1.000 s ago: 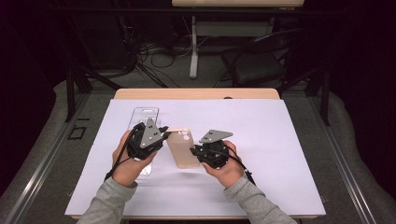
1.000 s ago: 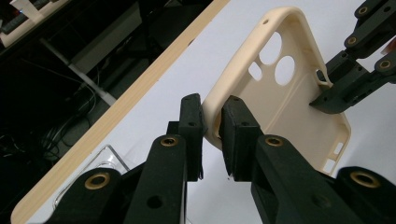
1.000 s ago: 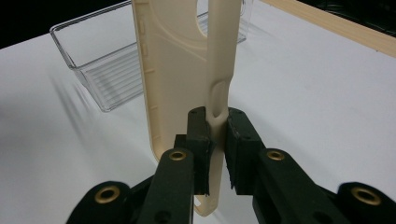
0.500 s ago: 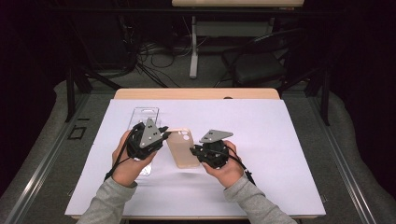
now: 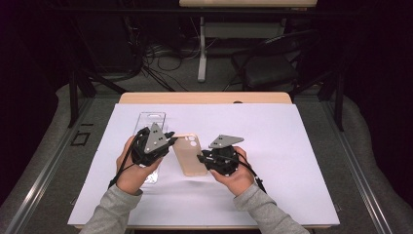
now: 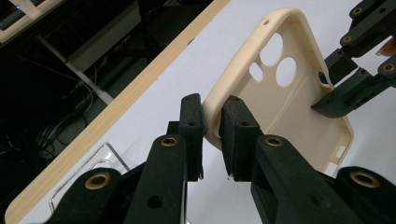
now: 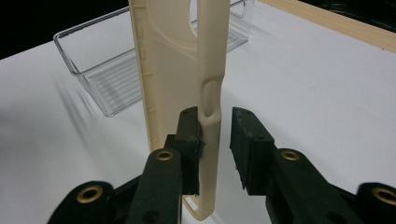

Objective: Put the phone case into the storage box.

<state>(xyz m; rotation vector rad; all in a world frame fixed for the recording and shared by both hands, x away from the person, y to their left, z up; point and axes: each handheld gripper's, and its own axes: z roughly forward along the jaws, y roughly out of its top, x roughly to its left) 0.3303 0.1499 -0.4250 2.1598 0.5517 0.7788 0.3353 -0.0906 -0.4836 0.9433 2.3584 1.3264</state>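
My right gripper (image 7: 215, 140) has just been easing its jaws apart around the side wall of the beige phone case (image 5: 191, 155), while my left gripper (image 6: 211, 135) pinches its top corner above the white mat (image 5: 292, 146); light, bendy, best held by its rim

We count one cream phone case (image 5: 190, 155), one clear plastic tray (image 5: 151, 127) and one white sheet (image 5: 292, 146) on the worktop (image 5: 204, 97) — plus two tongs, left (image 5: 168, 141) and right (image 5: 200, 158).
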